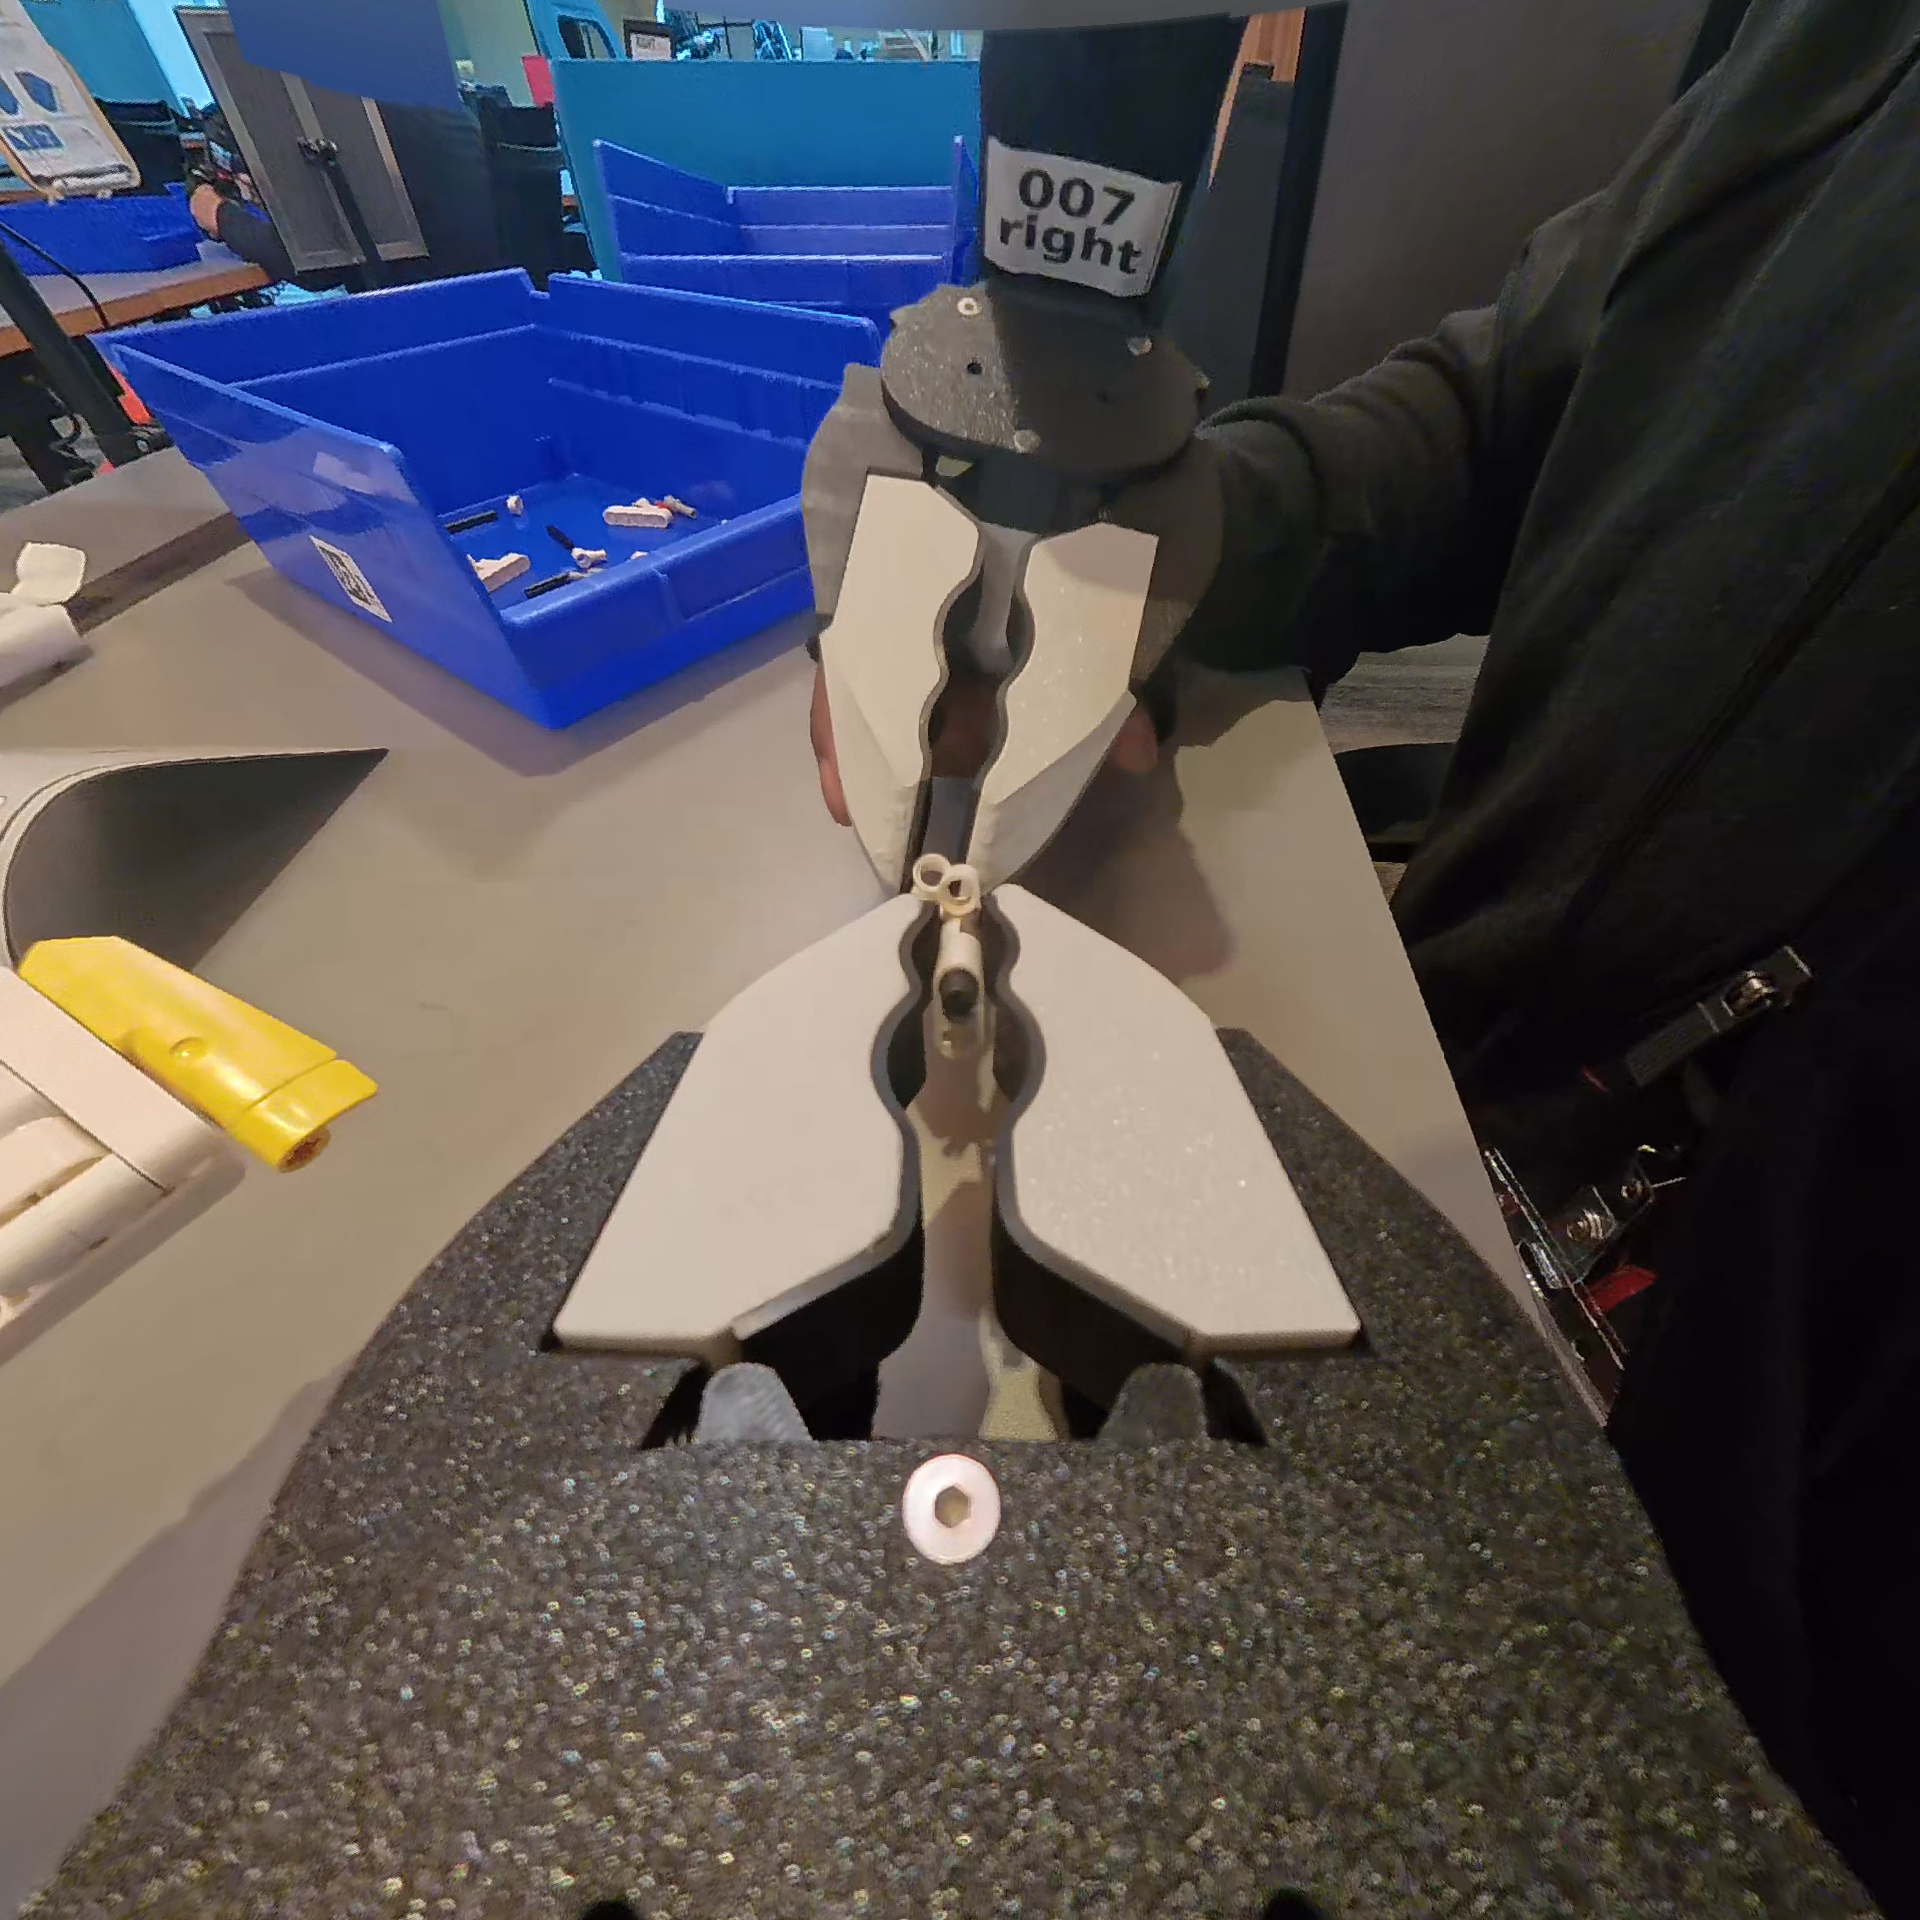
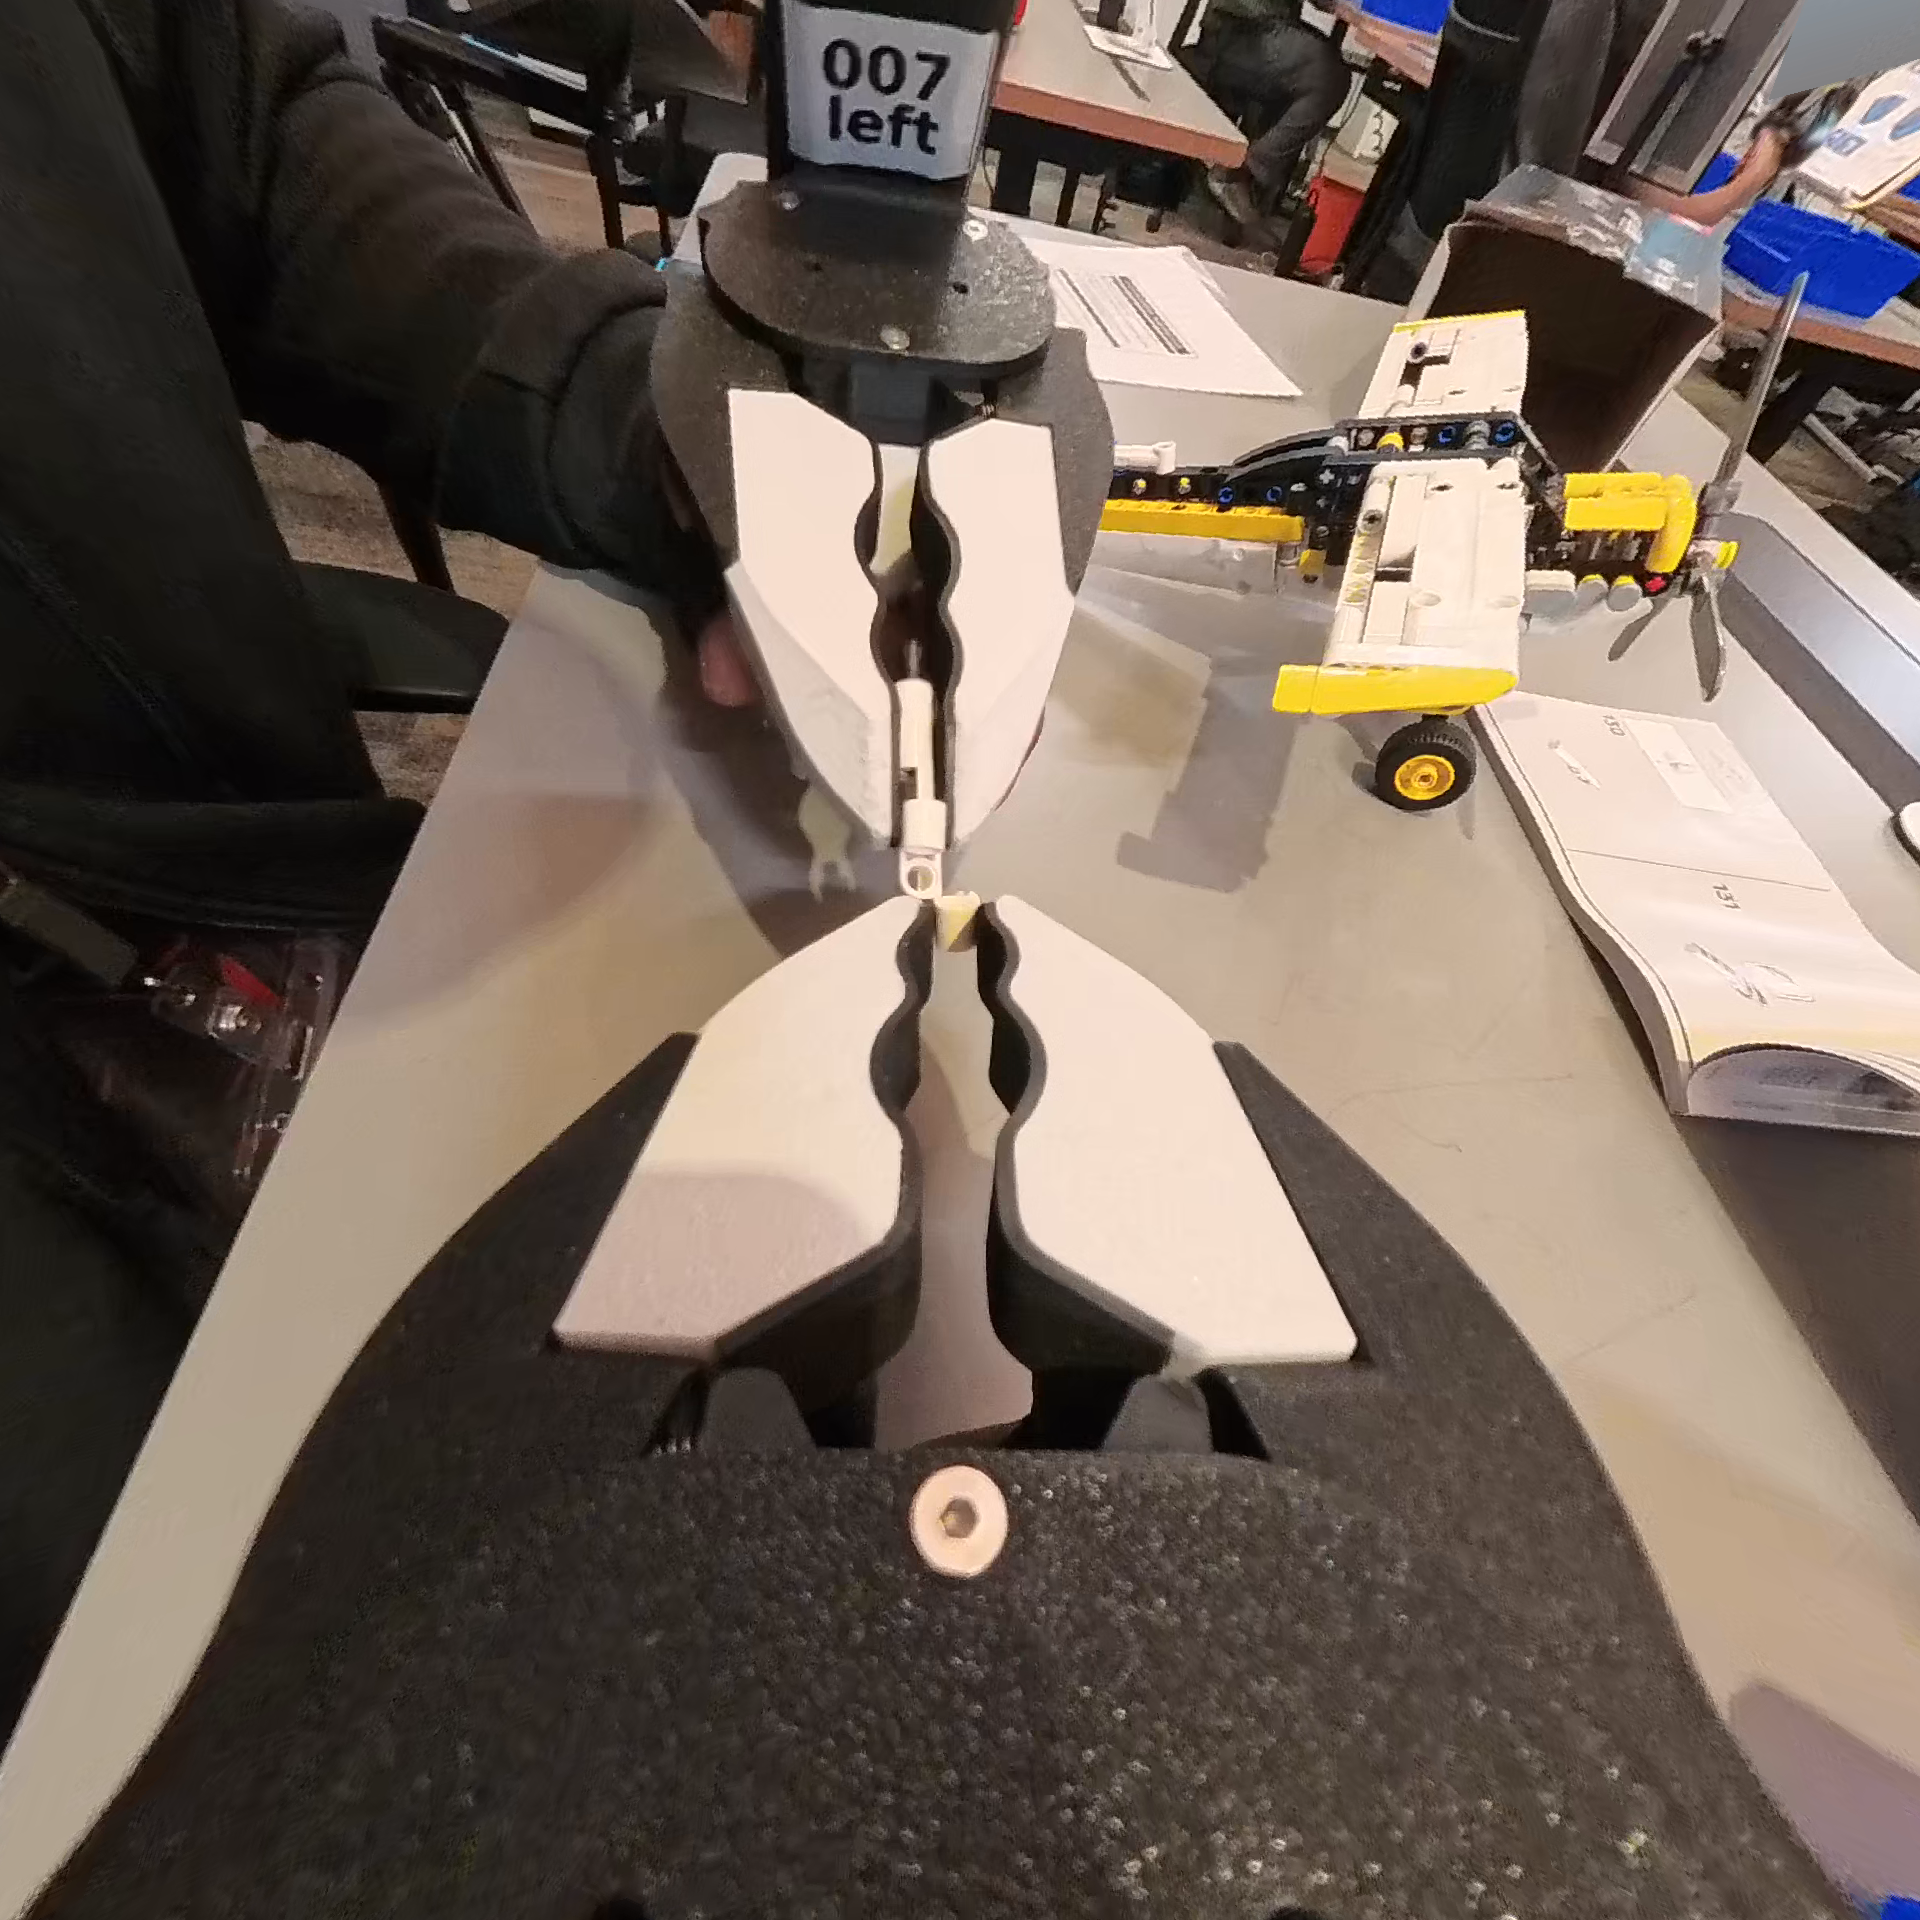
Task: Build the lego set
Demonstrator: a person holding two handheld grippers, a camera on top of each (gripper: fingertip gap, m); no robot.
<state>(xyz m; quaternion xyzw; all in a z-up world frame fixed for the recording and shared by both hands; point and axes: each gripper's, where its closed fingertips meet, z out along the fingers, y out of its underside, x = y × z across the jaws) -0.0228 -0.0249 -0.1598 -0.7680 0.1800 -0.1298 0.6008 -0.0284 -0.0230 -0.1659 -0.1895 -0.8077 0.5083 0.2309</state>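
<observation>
I see my left claw (image 1: 954,914) clenched on a white connector rod with a black pin (image 1: 956,982), tip to tip with my right claw (image 2: 951,920), which grips a small cream connector piece (image 2: 956,925); both hover over the grey desk (image 1: 623,831), near a blue bin (image 1: 468,468) and a yellow-white brick airplane (image 2: 1455,540).
</observation>
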